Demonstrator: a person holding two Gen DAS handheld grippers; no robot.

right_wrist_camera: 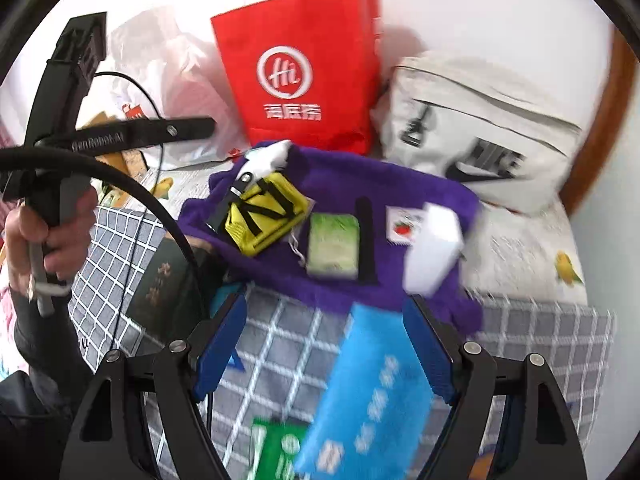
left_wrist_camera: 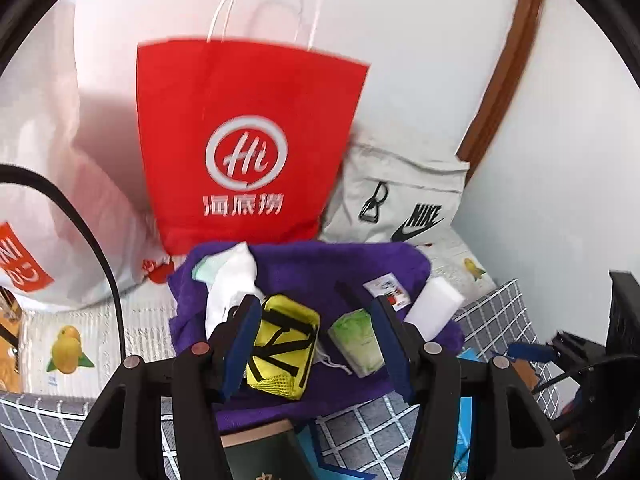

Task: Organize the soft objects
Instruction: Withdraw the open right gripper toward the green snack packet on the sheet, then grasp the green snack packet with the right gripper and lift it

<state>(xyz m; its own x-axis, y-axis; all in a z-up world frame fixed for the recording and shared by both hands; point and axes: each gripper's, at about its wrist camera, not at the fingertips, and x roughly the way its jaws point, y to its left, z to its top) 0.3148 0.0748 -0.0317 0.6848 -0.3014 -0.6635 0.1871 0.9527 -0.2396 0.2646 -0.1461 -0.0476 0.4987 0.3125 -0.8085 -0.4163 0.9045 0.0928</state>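
A purple towel lies on the bed. On it lie a yellow pouch with black straps, a green tissue pack, a white sponge block and a white cloth. My left gripper is open over the towel, with the yellow pouch and the tissue pack between its fingers. Its tips also show in the right wrist view. My right gripper is open and empty above the towel's near edge, over a blue packet.
A red paper bag stands behind the towel against the wall. A white Nike bag lies to its right, a white plastic bag to its left. A dark green book and a green packet lie on the checked sheet.
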